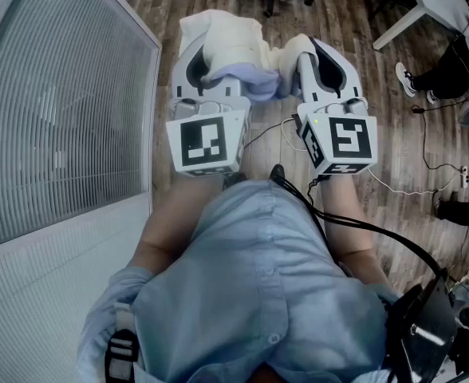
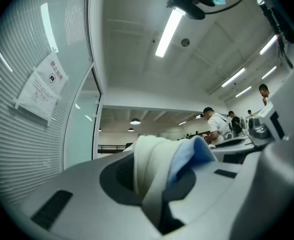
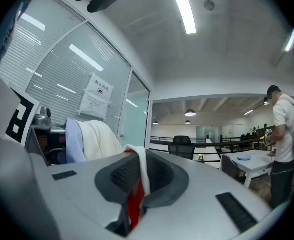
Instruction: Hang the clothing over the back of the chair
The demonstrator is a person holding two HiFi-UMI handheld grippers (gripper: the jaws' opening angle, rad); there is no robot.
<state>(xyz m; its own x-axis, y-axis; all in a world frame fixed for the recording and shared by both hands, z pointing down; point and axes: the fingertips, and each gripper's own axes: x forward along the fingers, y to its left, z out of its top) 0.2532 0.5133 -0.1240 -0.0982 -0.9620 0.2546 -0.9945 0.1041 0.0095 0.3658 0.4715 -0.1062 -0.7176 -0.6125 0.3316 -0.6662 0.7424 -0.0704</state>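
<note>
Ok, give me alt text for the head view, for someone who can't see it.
The left gripper and right gripper are held out ahead of the person, each shut on a bunched cream and pale blue garment that bridges them above a wood floor. A glass wall with blinds runs along the left.

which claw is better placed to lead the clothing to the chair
Right, probably. Both the left claw and right claw are shut on the clothing, but the black chair shows straight ahead in the right gripper view, not the left.
</note>
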